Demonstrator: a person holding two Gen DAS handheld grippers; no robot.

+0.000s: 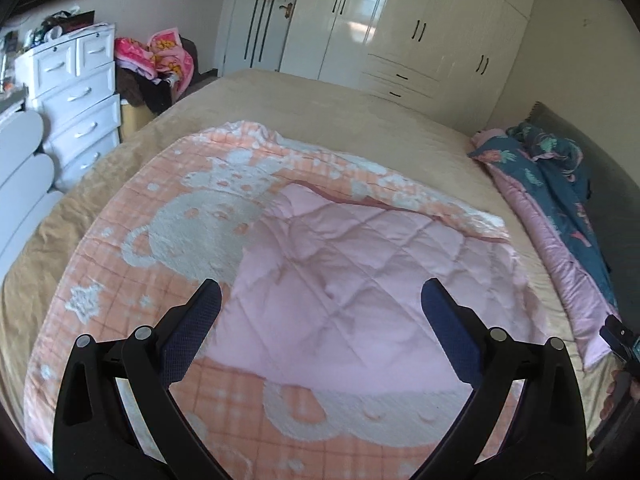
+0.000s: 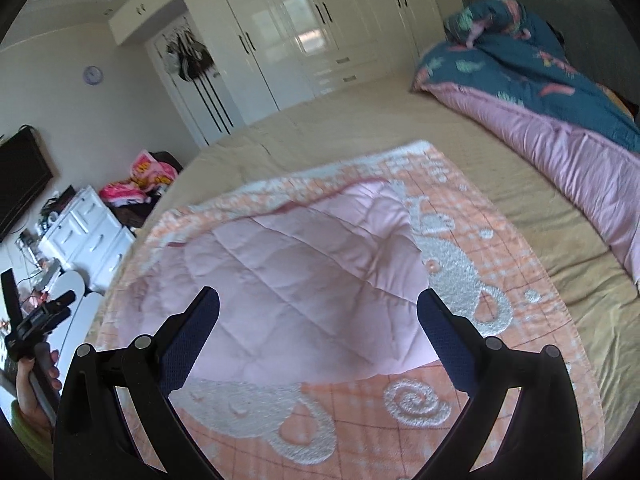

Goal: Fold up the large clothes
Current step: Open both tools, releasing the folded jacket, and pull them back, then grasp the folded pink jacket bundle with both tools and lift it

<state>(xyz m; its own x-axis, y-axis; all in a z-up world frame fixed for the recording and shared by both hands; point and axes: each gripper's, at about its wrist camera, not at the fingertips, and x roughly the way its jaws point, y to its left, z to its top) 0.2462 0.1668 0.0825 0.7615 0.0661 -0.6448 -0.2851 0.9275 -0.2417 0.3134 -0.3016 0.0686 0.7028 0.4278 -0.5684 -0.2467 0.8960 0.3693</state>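
Blanket [image 1: 280,264] folded with pink quilted side up on tan bed [image 1: 360,108], left tongs [image 1: 320,304] and right tongs [image 2: 318,304] both spread wide, empty

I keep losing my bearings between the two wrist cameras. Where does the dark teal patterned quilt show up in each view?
Left wrist: the teal quilt lies at the right edge, along the bed's far side.
Right wrist: it sits in the upper right corner, bunched above its pink lining.
Shared landmark: the white wardrobe behind the bed.
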